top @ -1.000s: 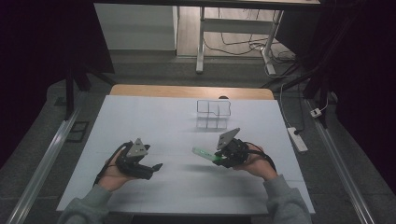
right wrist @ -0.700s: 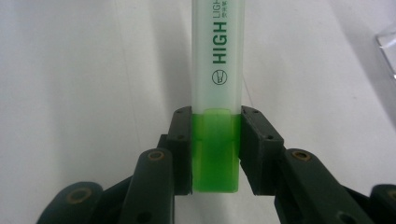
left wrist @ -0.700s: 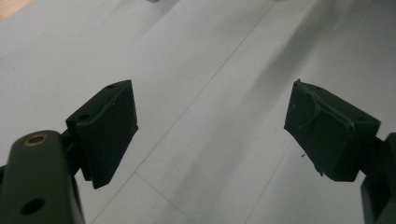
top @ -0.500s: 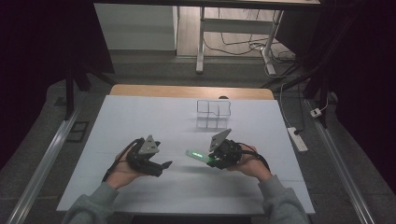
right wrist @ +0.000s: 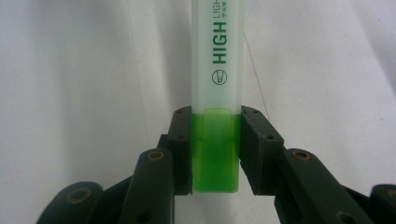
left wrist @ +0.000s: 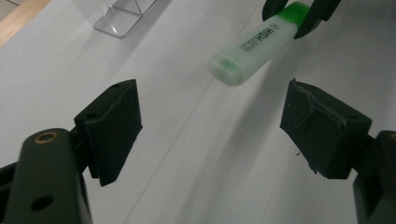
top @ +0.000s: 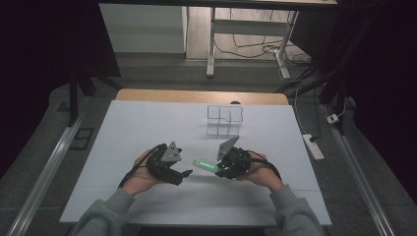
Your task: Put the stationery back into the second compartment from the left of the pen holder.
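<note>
Left gripper (top: pixel 186 173) has closed in on the pen (left wrist: pixel 254 44), jaws wide and just easing narrower, nothing btwn them yet. Right gripper (right wrist: pixel 215 149) clamps pen's green end over counter (top: pixel 147 123). Handover step; next: bring the free end btwn left jaws, then pinch.

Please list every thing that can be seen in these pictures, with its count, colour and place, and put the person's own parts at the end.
Green highlighter pen with pale translucent body: one, held above the table by its bright green cap end, pointing toward the left gripper.
Clear plastic compartment organiser: one, transparent, far middle of the table.
White table: one, with a wooden strip along its far edge.
White power strip: one, on the floor right of the table.
Left gripper: one, black, jaws open, nothing between them; they have just been closing slightly.
Right gripper: one, black, shut on the highlighter's cap.
Grey sleeves: two, bottom edge.
</note>
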Demonstrator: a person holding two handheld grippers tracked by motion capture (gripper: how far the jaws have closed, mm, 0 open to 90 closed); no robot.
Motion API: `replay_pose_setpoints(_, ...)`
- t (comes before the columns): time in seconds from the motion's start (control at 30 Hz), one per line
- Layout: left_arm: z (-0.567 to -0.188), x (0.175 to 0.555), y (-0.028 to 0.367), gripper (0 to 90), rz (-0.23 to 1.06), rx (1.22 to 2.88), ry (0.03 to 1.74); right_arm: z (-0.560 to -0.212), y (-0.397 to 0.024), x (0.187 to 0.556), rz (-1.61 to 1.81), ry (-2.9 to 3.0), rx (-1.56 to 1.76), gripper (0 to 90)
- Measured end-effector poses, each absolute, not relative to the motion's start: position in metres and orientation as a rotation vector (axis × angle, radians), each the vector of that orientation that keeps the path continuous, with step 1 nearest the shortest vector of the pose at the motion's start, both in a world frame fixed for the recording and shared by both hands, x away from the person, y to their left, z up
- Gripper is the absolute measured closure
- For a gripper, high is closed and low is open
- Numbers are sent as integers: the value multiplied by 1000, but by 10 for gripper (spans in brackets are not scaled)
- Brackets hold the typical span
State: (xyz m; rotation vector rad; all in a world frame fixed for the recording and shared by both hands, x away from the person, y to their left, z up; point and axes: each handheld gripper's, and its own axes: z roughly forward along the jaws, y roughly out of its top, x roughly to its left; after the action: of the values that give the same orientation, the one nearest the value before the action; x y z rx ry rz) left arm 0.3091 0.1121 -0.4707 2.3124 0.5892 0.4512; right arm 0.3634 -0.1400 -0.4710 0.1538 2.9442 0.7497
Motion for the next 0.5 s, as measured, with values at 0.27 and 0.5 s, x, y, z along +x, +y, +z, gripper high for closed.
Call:
replay_pose_setpoints(0.27, -473, 314, 103, 208, 429, 2337, 562, -472, -136, 362, 761, 2953, 164, 664)
replay_pose_setpoints(0.5, -475, 314, 98, 224, 423, 2384, 505, -474, -125, 362, 739, 2968, 138, 664)
